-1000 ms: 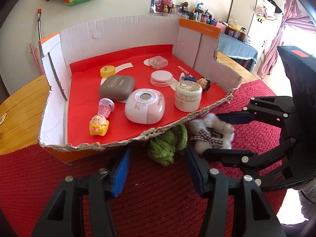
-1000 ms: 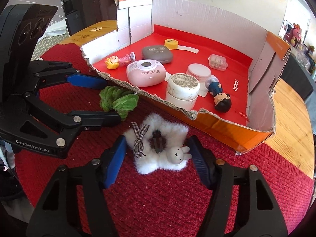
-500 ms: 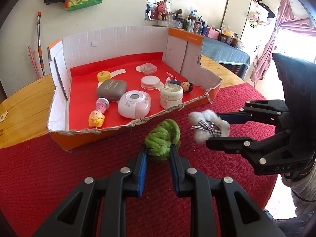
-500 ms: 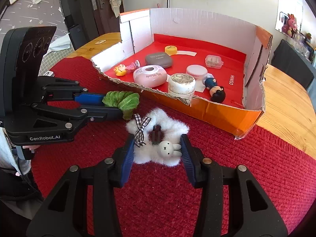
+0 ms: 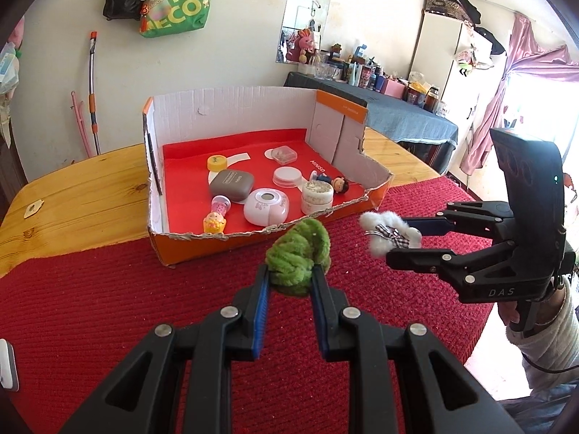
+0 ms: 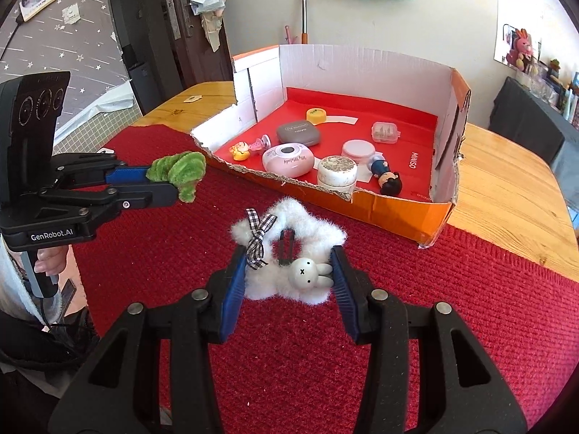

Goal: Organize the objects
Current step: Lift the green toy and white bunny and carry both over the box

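Above the red mat (image 5: 108,311), left gripper (image 5: 288,282) clamps green scrunchie (image 5: 298,255), right gripper (image 6: 286,275) clamps white fluffy clip (image 6: 286,253); next, both likely go into the box (image 6: 398,213).

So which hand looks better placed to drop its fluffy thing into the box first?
Probably left: its tool grips the green scrunchie just short of the box's torn front edge. The right tool's white clip looks further back.

**A bright, cluttered room**

We see a pale plaster wall (image 5: 235,65) with a green printed bag (image 5: 177,0), a frameless wall mirror (image 5: 307,11), pink curtains (image 5: 506,108) at a sunlit window, a white cupboard (image 5: 438,58), and a dark wooden door (image 6: 163,29).
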`<action>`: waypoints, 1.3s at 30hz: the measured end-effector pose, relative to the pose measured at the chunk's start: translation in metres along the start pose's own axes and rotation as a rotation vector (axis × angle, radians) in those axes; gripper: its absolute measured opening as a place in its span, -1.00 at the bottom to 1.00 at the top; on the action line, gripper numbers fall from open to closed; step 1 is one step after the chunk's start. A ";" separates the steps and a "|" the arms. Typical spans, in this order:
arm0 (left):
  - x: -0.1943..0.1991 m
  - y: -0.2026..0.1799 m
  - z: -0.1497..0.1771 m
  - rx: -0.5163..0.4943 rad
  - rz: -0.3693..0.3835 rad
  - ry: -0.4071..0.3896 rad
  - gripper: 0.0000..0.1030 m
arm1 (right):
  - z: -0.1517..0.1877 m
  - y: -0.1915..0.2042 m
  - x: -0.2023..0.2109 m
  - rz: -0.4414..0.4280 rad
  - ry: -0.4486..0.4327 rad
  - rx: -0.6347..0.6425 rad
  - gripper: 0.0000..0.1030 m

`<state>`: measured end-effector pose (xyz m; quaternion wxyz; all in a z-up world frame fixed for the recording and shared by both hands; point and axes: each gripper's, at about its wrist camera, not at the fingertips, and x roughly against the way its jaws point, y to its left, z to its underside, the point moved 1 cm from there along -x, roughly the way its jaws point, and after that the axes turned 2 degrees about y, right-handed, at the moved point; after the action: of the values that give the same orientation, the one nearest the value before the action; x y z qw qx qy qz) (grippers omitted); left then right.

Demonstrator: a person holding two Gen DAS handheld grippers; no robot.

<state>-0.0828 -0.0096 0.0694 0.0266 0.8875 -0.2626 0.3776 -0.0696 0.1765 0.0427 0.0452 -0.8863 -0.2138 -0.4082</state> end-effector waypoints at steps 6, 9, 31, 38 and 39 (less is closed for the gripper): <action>0.012 0.009 -0.004 0.030 -0.002 -0.023 -0.57 | -0.004 0.006 0.005 -0.015 -0.009 0.007 -0.16; 0.018 0.012 -0.012 0.030 -0.011 -0.041 -0.56 | -0.009 0.010 0.011 -0.028 -0.021 0.010 -0.16; -0.082 0.068 -0.113 0.045 -0.268 0.173 -0.56 | -0.166 -0.035 -0.101 0.159 0.178 0.073 -0.16; -0.115 0.078 -0.115 0.024 -0.308 0.255 -0.56 | -0.171 -0.051 -0.145 0.160 0.274 0.060 -0.16; -0.118 0.080 -0.114 0.023 -0.315 0.265 -0.56 | -0.171 -0.053 -0.149 0.158 0.281 0.058 -0.16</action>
<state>-0.2647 0.0026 0.0582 0.1097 0.8605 -0.1105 0.4850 -0.2972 0.1301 0.0404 0.1323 -0.8328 -0.1467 -0.5171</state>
